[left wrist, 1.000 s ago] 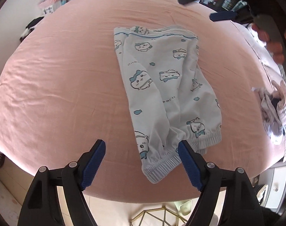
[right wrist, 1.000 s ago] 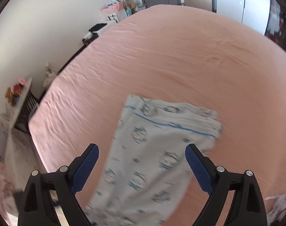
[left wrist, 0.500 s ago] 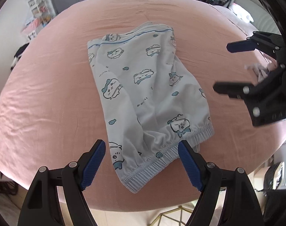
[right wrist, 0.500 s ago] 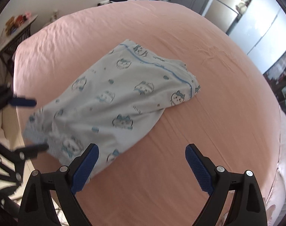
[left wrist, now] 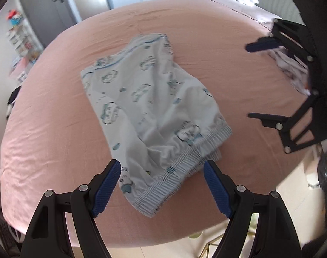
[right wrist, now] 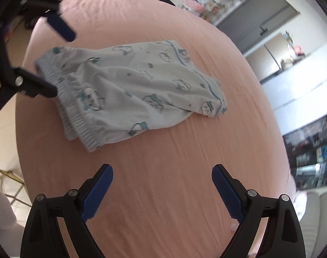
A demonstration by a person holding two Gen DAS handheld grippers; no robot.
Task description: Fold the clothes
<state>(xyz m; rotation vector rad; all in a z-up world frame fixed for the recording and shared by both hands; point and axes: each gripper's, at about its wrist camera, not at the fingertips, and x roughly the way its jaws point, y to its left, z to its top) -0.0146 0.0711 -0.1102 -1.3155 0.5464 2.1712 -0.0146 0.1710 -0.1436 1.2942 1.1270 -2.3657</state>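
White pyjama trousers with a blue cartoon print [left wrist: 150, 111] lie folded in half on the pink bed sheet [left wrist: 56, 129]; they also show in the right wrist view [right wrist: 131, 90]. Their ribbed cuffs [left wrist: 176, 172] point at my left gripper [left wrist: 162, 186], which is open and empty just in front of them. My right gripper [right wrist: 162, 190] is open and empty over bare sheet beside the trousers. It also shows at the right of the left wrist view [left wrist: 256, 79]. The left gripper shows at the upper left of the right wrist view [right wrist: 53, 58], next to the cuffs.
A heap of other clothes [left wrist: 292, 73] lies at the bed's right edge behind the right gripper. A gold wire stand [left wrist: 215, 247] sits on the floor below the bed's near edge. Shelves and grey cabinets [right wrist: 258, 17] stand beyond the bed.
The left gripper has come closer to the cuffs. The right gripper has swung round from the waistband end to the side of the trousers. Both stayed open.
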